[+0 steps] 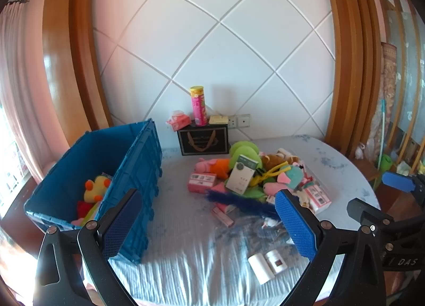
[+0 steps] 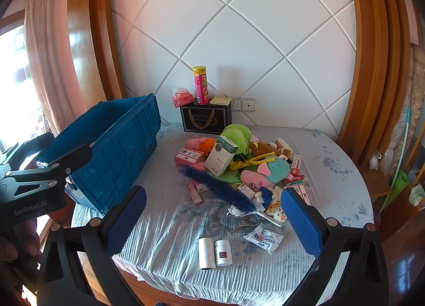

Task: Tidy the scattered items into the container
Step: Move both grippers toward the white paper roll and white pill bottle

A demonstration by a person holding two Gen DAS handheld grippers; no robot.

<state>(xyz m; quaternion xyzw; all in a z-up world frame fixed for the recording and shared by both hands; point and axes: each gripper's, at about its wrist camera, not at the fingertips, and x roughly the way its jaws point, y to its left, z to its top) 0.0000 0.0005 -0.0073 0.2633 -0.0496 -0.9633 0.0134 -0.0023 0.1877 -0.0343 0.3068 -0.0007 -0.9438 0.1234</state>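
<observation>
Blue plastic, ribbed on its outer walls, makes up the container (image 1: 132,162), an open crate standing at the left end of a round table (image 2: 345,199) covered with a pale blue flowered cloth. Inside it the left wrist view shows a yellow plush duck (image 1: 97,186) with orange patches, lying on something red. The scattered items sit in a heap near the middle of the table: a green plush (image 2: 236,133), a brown teddy (image 2: 263,148), a pink pig plush (image 2: 199,144), a white and green box (image 2: 221,156) leaning on the pile, and small pink boxes (image 2: 187,157). A long dark blue feather (image 2: 217,186) lies across the cloth in front of the heap, and nearer the table's front edge stand a white roll (image 2: 206,253) and a small white bottle (image 2: 223,251), just beside each other.

Both tools hover over the near edge of the table, tilted downward toward the cloth. The left gripper (image 1: 209,223) is spread wide with nothing between its blue pads. The right gripper (image 2: 212,223) is likewise spread wide and empty, and a hand (image 2: 16,245) shows at the lower left of its view, around the other tool's handle
</observation>
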